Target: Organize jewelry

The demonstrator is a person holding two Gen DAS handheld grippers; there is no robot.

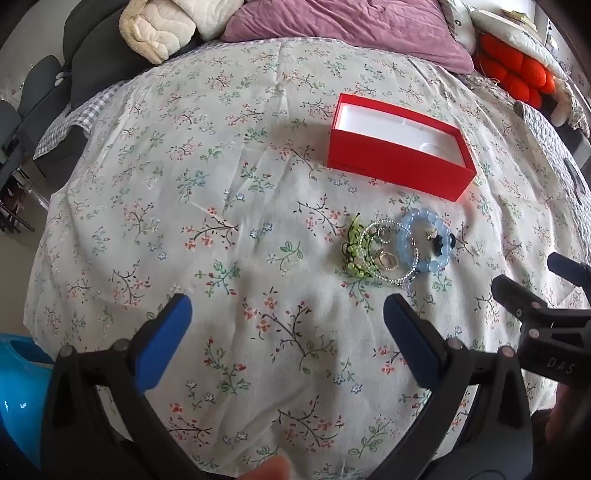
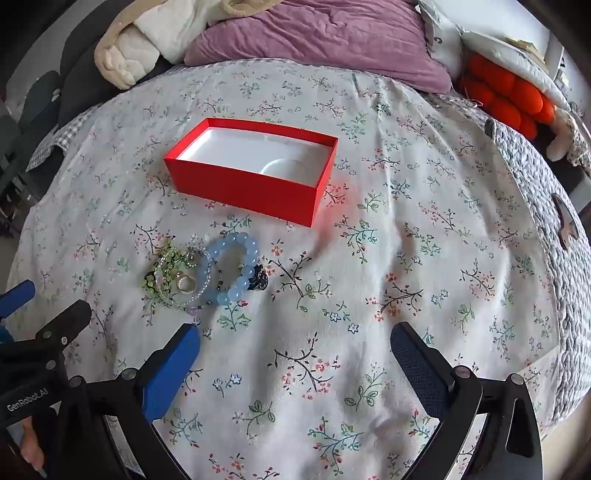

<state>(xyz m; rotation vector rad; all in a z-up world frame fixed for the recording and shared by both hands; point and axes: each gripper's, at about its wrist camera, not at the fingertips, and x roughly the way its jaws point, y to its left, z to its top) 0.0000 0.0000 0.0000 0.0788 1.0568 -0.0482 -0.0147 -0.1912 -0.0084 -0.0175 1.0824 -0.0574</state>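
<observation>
An open red box [image 1: 397, 170] with a white, empty inside lies on the floral bedspread; it also shows in the right wrist view [image 2: 245, 188]. In front of it lies a small heap of jewelry: a pale blue bead bracelet [image 1: 424, 243] [image 2: 236, 266], a green beaded piece [image 1: 354, 251] [image 2: 162, 273], thin clear bead bracelets [image 1: 384, 254] [image 2: 188, 277] and small rings. My left gripper [image 1: 288, 314] is open and empty, near and left of the heap. My right gripper [image 2: 295, 343] is open and empty, near and right of the heap; it also shows in the left wrist view [image 1: 535, 280].
A purple pillow [image 1: 343, 26], cream blankets [image 1: 155, 29] and an orange knitted cushion [image 1: 517, 70] lie at the far end of the bed. A blue object [image 1: 18, 387] sits at the left edge. The bed edge drops off to the right [image 2: 554, 258].
</observation>
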